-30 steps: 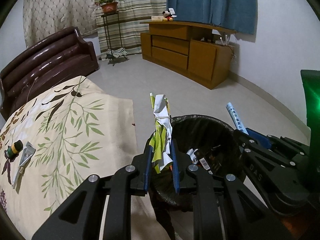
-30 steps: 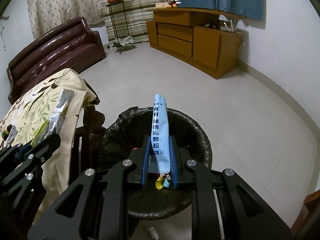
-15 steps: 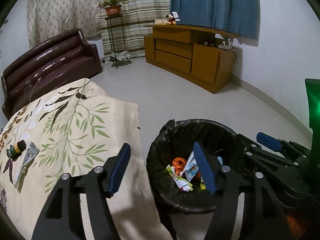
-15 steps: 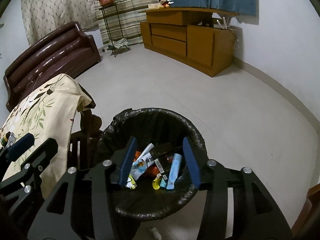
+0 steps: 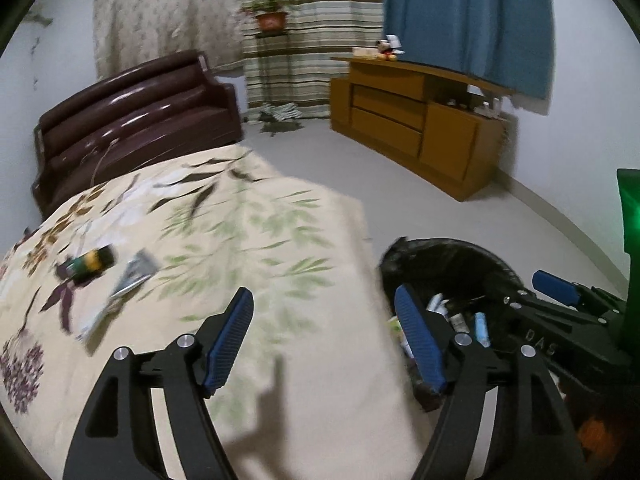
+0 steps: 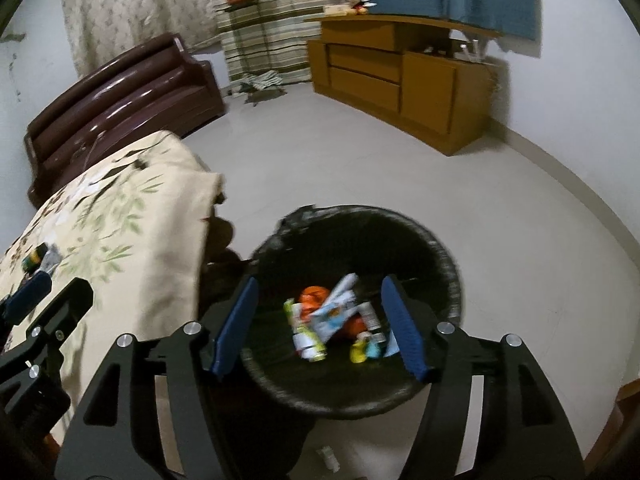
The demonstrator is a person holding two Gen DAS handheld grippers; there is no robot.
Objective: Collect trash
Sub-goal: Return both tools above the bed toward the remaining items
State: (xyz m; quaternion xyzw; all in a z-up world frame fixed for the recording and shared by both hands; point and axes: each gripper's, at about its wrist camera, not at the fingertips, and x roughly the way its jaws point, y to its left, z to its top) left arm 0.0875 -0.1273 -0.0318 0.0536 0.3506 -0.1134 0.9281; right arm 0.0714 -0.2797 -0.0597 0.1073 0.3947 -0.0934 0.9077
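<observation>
A black-lined trash bin (image 6: 448,264) stands on the floor beside the table; it also shows in the left wrist view (image 5: 472,252). Several wrappers (image 6: 332,320) lie inside it. My right gripper (image 6: 320,324) is open and empty above the bin. My left gripper (image 5: 324,344) is open and empty over the table's edge, left of the bin. On the leaf-patterned tablecloth (image 5: 240,232) lie a small dark bottle with a yellow band (image 5: 90,264) and a silver wrapper (image 5: 132,276), far left of the left gripper.
A brown sofa (image 5: 132,120) stands behind the table. A wooden cabinet (image 5: 416,120) stands against the back right wall. A plant stand (image 5: 272,40) is by the striped curtain. A small scrap (image 6: 328,456) lies on the floor by the bin.
Both grippers opened and dropped their wrappers into the bin. The left gripper has since swung left over the tablecloth. The right gripper stays above the bin.
</observation>
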